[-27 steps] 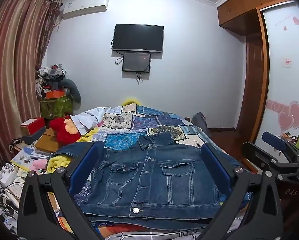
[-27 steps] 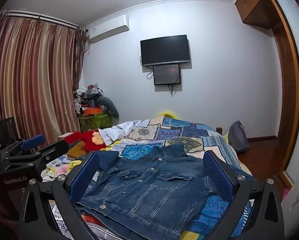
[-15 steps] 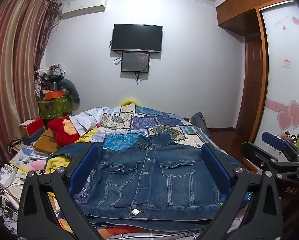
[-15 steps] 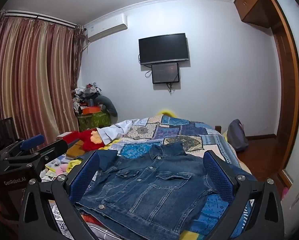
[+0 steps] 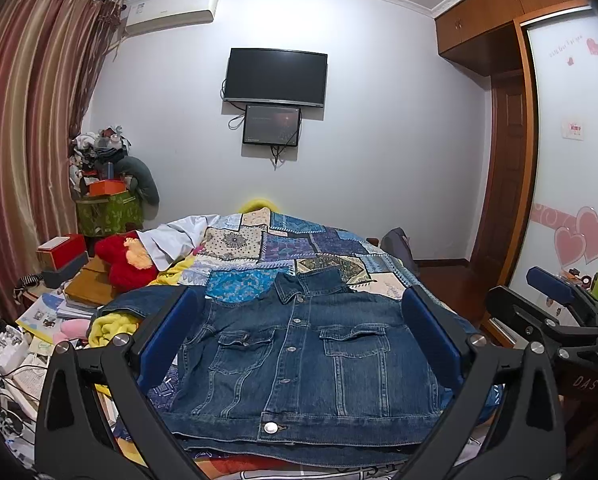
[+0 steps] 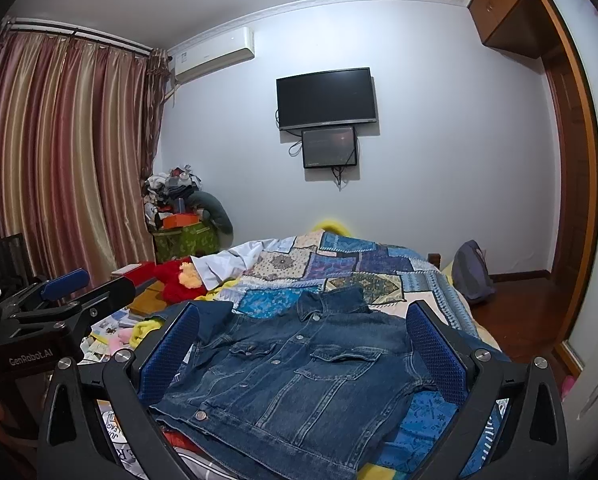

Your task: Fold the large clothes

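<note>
A dark blue denim jacket [image 5: 299, 364] lies flat and buttoned on the bed, collar away from me, hem toward me. It also shows in the right wrist view [image 6: 299, 376]. One sleeve spreads off to the left [image 5: 139, 304]. My left gripper [image 5: 299, 336] is open and empty, held above the jacket's near half. My right gripper [image 6: 303, 344] is open and empty too, hovering over the jacket from the right. The right gripper also shows at the right edge of the left wrist view [image 5: 555, 308]; the left gripper shows at the left edge of the right wrist view [image 6: 59, 304].
The bed carries a patchwork quilt [image 5: 291, 248] with a white garment [image 5: 179, 240] and a red plush toy [image 5: 123, 260] at its left. Books, boxes and clutter [image 5: 39, 320] crowd the left side. A wardrobe [image 5: 571, 160] stands right; a backpack [image 6: 473, 272] sits on the floor.
Both views have shifted only slightly; the jacket lies as before and both grippers stay open.
</note>
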`<state>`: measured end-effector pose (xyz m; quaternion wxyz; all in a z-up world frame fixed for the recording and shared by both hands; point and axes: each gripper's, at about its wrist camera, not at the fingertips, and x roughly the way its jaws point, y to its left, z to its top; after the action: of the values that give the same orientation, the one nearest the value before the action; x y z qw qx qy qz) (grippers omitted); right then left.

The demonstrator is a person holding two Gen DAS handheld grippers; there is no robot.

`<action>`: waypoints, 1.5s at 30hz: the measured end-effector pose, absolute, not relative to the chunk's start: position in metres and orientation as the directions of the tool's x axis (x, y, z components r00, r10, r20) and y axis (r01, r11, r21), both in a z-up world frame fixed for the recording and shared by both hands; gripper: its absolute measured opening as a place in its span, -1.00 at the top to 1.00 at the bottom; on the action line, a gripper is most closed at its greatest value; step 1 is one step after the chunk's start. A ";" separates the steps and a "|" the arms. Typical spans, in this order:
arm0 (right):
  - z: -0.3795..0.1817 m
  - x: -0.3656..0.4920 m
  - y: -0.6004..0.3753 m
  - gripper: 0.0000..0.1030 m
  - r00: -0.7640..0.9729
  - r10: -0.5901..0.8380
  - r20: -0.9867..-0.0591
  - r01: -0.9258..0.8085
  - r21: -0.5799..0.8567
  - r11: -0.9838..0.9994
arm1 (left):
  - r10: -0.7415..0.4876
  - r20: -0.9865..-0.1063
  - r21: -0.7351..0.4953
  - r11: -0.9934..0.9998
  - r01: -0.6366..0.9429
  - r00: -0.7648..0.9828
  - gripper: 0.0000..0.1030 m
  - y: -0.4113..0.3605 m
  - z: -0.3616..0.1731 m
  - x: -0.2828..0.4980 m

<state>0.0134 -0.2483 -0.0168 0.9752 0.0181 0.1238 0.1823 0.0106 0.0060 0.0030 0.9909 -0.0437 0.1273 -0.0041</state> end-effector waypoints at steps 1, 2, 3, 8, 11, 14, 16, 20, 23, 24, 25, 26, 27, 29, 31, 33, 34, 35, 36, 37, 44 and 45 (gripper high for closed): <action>-0.017 0.013 -0.248 -1.00 0.903 0.361 -0.234 -0.352 0.080 0.933 | -0.019 -0.251 -0.087 0.996 -0.003 0.968 -1.00 0.005 0.002 0.010; -0.017 0.013 -0.248 -1.00 0.903 0.361 -0.234 -0.352 0.080 0.933 | -0.019 -0.251 -0.087 0.996 -0.003 0.968 -1.00 0.006 0.002 0.010; -0.017 0.013 -0.248 -1.00 0.903 0.360 -0.234 -0.351 0.080 0.933 | -0.018 -0.251 -0.087 0.996 -0.004 0.968 -1.00 0.006 0.002 0.010; -0.017 0.014 -0.248 -1.00 0.903 0.360 -0.235 -0.351 0.079 0.933 | -0.013 -0.250 -0.087 0.996 -0.009 0.968 -1.00 0.006 0.003 0.010; -0.017 0.013 -0.247 -1.00 0.903 0.360 -0.235 -0.352 0.079 0.933 | -0.014 -0.249 -0.086 0.996 -0.007 0.968 -1.00 0.007 0.003 0.009; -0.017 0.013 -0.247 -1.00 0.903 0.360 -0.235 -0.352 0.078 0.933 | -0.015 -0.248 -0.087 0.996 -0.007 0.969 -1.00 0.007 0.004 0.009; -0.018 0.013 -0.247 -1.00 0.903 0.359 -0.234 -0.351 0.078 0.933 | -0.013 -0.249 -0.086 0.996 -0.009 0.968 -1.00 0.007 0.004 0.010; -0.017 0.013 -0.247 -1.00 0.903 0.360 -0.235 -0.351 0.078 0.933 | -0.014 -0.248 -0.084 0.996 -0.008 0.969 -1.00 0.007 0.003 0.009; -0.017 0.013 -0.247 -1.00 0.903 0.360 -0.234 -0.351 0.079 0.933 | -0.010 -0.248 -0.081 0.997 -0.010 0.969 -1.00 0.007 0.004 0.009; -0.017 0.013 -0.247 -1.00 0.903 0.359 -0.234 -0.351 0.079 0.933 | -0.011 -0.248 -0.082 0.997 -0.010 0.969 -1.00 0.007 0.003 0.008; -0.017 0.013 -0.247 -1.00 0.903 0.360 -0.234 -0.351 0.078 0.933 | -0.012 -0.248 -0.083 0.997 -0.009 0.969 -1.00 0.007 0.004 0.008; -0.017 0.013 -0.247 -1.00 0.903 0.360 -0.234 -0.352 0.078 0.933 | -0.013 -0.247 -0.083 0.996 -0.008 0.969 -1.00 0.007 0.004 0.008; -0.017 0.013 -0.247 -1.00 0.903 0.360 -0.234 -0.351 0.078 0.933 | -0.013 -0.247 -0.083 0.997 -0.007 0.969 -1.00 0.006 0.004 0.008; -0.017 0.013 -0.247 -1.00 0.904 0.360 -0.233 -0.351 0.078 0.933 | -0.012 -0.247 -0.081 0.997 -0.008 0.969 -1.00 0.006 0.004 0.008; -0.017 0.014 -0.247 -1.00 0.904 0.360 -0.233 -0.351 0.078 0.933 | -0.015 -0.247 -0.080 0.997 -0.005 0.969 -1.00 0.005 0.004 0.008; -0.017 0.014 -0.247 -1.00 0.903 0.361 -0.233 -0.352 0.078 0.933 | -0.017 -0.249 -0.079 0.997 -0.003 0.968 -1.00 0.005 0.004 0.009; -0.017 0.013 -0.247 -1.00 0.904 0.360 -0.232 -0.351 0.078 0.933 | -0.017 -0.249 -0.078 0.997 -0.002 0.968 -1.00 0.005 0.004 0.009; -0.017 0.013 -0.247 -1.00 0.904 0.359 -0.232 -0.351 0.077 0.933 | -0.018 -0.249 -0.078 0.997 -0.002 0.968 -1.00 0.005 0.004 0.009; -0.017 0.014 -0.247 -1.00 0.904 0.360 -0.232 -0.351 0.077 0.933 | -0.019 -0.249 -0.078 0.997 -0.001 0.968 -1.00 0.005 0.004 0.009; -0.017 0.015 -0.247 -1.00 0.904 0.359 -0.232 -0.351 0.077 0.933 | -0.020 -0.250 -0.078 0.997 0.000 0.968 -1.00 0.004 0.004 0.010; -0.016 0.015 -0.248 -1.00 0.905 0.358 -0.231 -0.350 0.078 0.933 | -0.026 -0.255 -0.071 0.997 0.008 0.967 -1.00 0.000 0.003 0.013; -0.016 0.015 -0.248 -1.00 0.905 0.358 -0.231 -0.349 0.079 0.934 | -0.027 -0.256 -0.070 0.998 0.009 0.966 -1.00 0.000 0.003 0.013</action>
<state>0.0152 -0.2484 -0.0159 0.9758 0.0177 0.1216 0.1811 0.0135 -0.0003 0.0026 0.9910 -0.0340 0.1293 -0.0090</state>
